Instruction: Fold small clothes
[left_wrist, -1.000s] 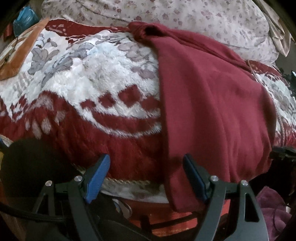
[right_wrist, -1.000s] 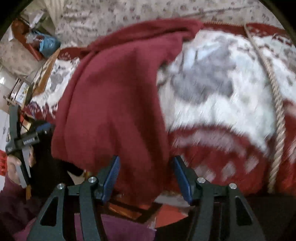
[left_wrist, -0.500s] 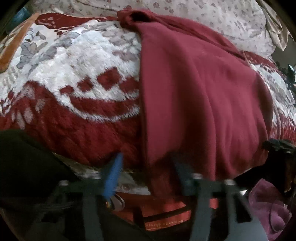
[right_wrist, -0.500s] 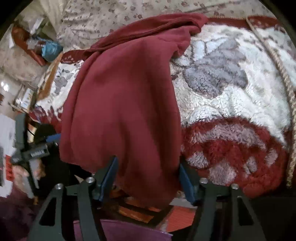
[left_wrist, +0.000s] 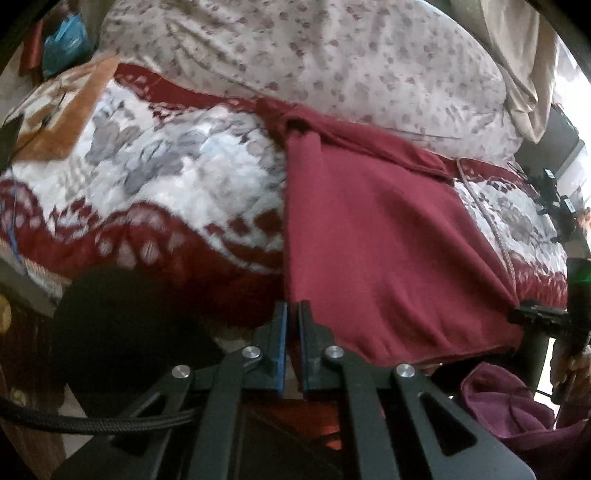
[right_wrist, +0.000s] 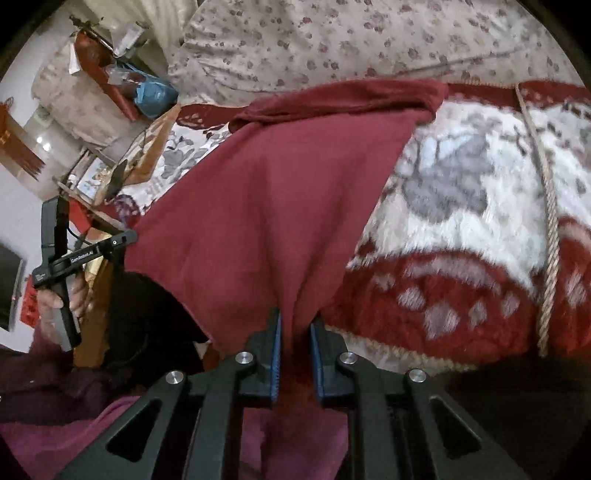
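A dark red garment (left_wrist: 384, 236) lies spread on a red and white floral blanket (left_wrist: 155, 184), its near hem hanging over the bed's front edge. My left gripper (left_wrist: 291, 314) is shut on the garment's near left corner. My right gripper (right_wrist: 295, 325) is shut on the near right corner of the garment (right_wrist: 280, 206), which bunches between the blue pads. The left gripper also shows in the right wrist view (right_wrist: 122, 240), at the hem's left end. The right gripper shows in the left wrist view (left_wrist: 517, 315), at the hem's right end.
A floral grey-white pillow or duvet (left_wrist: 332, 62) lies behind the garment. A beige cord (right_wrist: 546, 206) runs along the blanket at the right. A purple cloth (left_wrist: 517, 406) sits below the bed edge. Clutter and a blue bag (right_wrist: 151, 96) stand at the far left.
Both grippers were open around the hem one second ago; both have closed on the garment's near corners. The hem is now pinched and pulled a little taut.
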